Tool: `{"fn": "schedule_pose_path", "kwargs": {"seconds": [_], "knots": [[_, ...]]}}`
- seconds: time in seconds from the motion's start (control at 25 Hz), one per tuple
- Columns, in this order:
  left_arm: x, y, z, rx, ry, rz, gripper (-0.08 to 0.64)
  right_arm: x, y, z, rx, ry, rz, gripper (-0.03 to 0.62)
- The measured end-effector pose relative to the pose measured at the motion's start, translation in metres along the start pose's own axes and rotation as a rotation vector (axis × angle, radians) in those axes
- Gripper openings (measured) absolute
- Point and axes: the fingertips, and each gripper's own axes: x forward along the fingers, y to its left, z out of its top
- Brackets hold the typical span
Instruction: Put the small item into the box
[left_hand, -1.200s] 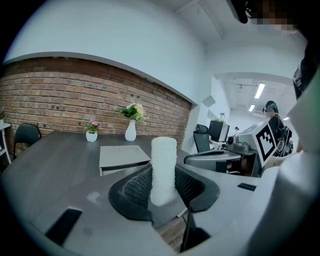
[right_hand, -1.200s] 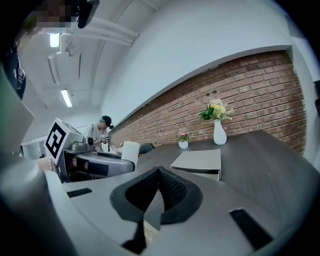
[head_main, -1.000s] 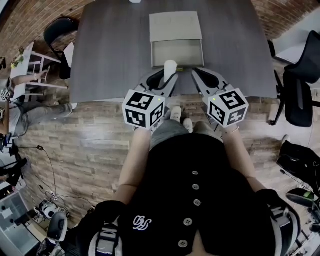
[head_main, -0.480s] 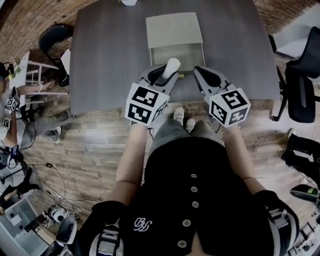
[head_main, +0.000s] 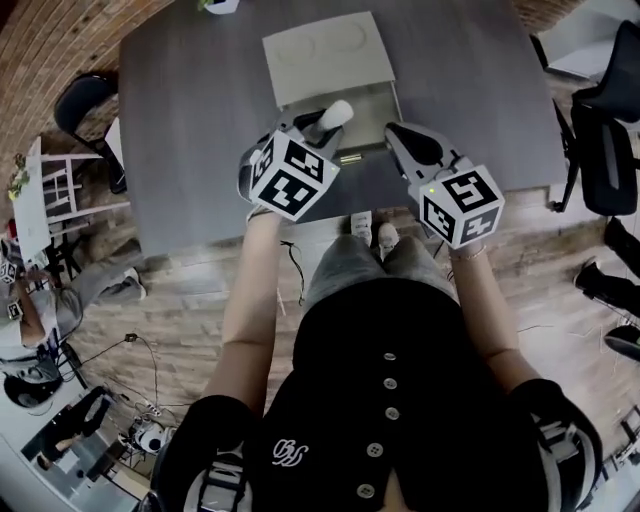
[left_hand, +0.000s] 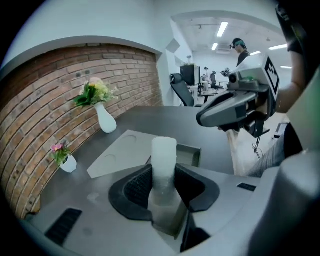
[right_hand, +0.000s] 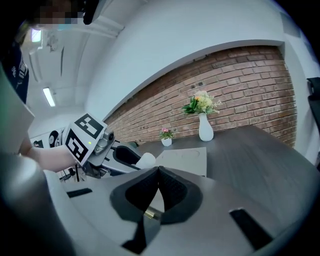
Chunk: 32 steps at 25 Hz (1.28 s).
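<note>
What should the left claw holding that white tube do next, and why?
Probably ease the left gripper a little lower, toward the box. Its jaws clamp the white tube, whose free end looks to be over the box's open part. The lid lies folded back, so nothing seems to block the way.

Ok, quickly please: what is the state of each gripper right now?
Left gripper: closed on the white cylinder.
Right gripper: closed, holding nothing.
</note>
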Motion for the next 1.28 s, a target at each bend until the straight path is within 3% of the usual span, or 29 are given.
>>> {"fn": "schedule_pose_path", "kwargs": {"seconds": [0.28,0.52,0.84,1.16,1.28], "knots": [[0.046,-0.003,-0.031,0.166,0.194,-0.121,0.130,0.010,-0.011,-0.017,0.056,0.026,-0.049,0.002],[0.072,-0.003,-0.054,0.277,0.316,-0.168,0.132,0.013,-0.012,-0.034,0.094,0.048,-0.078,0.002],[0.094,-0.014,-0.066,0.306,0.341,-0.208,0.138,0.004,-0.027,-0.048,0.141,0.052,-0.136,0.002],[0.095,-0.019,-0.063,0.310,0.316,-0.242,0.141,-0.005,-0.022,-0.051,0.147,0.054,-0.137,0.002],[0.093,-0.016,-0.063,0.328,0.312,-0.235,0.181,-0.005,-0.018,-0.053,0.134,0.063,-0.132,0.002]]}}
